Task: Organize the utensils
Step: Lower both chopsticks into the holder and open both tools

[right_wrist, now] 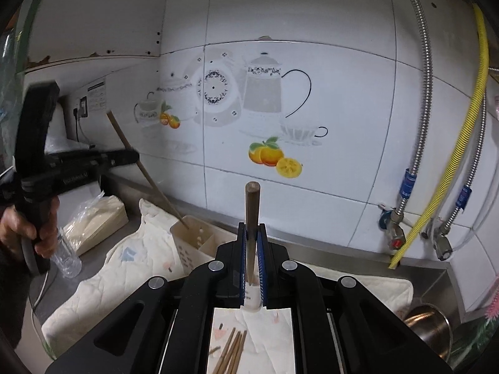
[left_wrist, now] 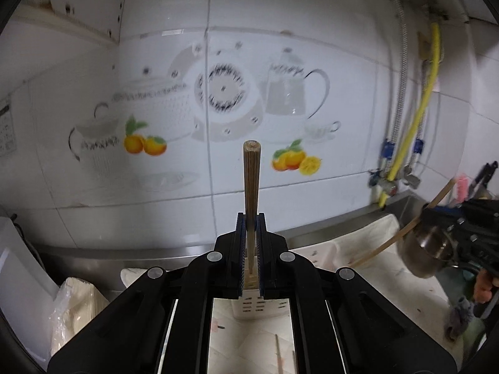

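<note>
My left gripper (left_wrist: pixel 251 221) is shut on a wooden chopstick (left_wrist: pixel 251 180) that stands upright, above a white slotted utensil holder (left_wrist: pixel 259 304). In the right wrist view the left gripper (right_wrist: pixel 124 155) holds that chopstick (right_wrist: pixel 146 174) tilted, its lower tip inside the holder (right_wrist: pixel 193 243). My right gripper (right_wrist: pixel 252 233) is shut on a darker chopstick (right_wrist: pixel 252 215), held upright. Several loose chopsticks (right_wrist: pixel 232 352) lie on the white cloth (right_wrist: pixel 109 280) below it. The right gripper (left_wrist: pixel 461 218) also shows at the right edge of the left wrist view with its chopstick (left_wrist: pixel 402 233).
A tiled wall with teapot and orange decals stands behind. A steel pot (right_wrist: pixel 430 327) sits in the sink at the right. Yellow hose (right_wrist: pixel 467 143) and valves hang at the right. A bagged stack of paper (right_wrist: pixel 93 221) and a plastic bottle (right_wrist: pixel 67 258) lie at the left.
</note>
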{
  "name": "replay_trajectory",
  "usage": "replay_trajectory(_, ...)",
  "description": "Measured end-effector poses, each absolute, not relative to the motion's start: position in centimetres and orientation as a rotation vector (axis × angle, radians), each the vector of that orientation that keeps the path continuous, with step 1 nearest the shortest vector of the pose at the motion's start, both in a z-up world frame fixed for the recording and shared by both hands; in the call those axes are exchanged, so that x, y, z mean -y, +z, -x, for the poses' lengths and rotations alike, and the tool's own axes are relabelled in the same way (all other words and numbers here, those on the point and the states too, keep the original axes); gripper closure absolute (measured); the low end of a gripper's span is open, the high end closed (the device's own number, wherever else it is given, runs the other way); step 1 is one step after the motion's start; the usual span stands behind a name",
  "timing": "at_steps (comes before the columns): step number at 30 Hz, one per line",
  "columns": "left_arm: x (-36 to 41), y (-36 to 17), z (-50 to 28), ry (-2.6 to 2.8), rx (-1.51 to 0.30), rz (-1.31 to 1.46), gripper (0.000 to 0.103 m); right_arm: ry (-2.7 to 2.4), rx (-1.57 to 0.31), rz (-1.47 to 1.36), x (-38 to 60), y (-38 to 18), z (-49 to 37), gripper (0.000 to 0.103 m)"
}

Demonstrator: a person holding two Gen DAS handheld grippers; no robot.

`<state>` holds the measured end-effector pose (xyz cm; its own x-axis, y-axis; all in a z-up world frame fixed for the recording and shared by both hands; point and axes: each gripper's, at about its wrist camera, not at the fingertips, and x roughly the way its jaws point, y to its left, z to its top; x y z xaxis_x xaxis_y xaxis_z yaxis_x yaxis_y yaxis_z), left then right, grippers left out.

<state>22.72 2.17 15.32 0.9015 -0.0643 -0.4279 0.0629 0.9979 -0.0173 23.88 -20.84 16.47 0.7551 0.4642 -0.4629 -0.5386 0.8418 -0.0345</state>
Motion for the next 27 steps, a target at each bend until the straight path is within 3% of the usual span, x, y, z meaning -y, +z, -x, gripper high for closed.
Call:
replay_trajectory(15,-4.0,8.8,-27.6,-0.104,-0.616,0.093,0.098,0.529,-0.590,0.176,18.1,11.6,-29.2,0.096)
replay_trajectory(27,-4.7,8.4,-27.8,-0.111,-0.635,0.143,0.095,0.508,-0.622,0.162,18.4,10.4,-30.0,0.093)
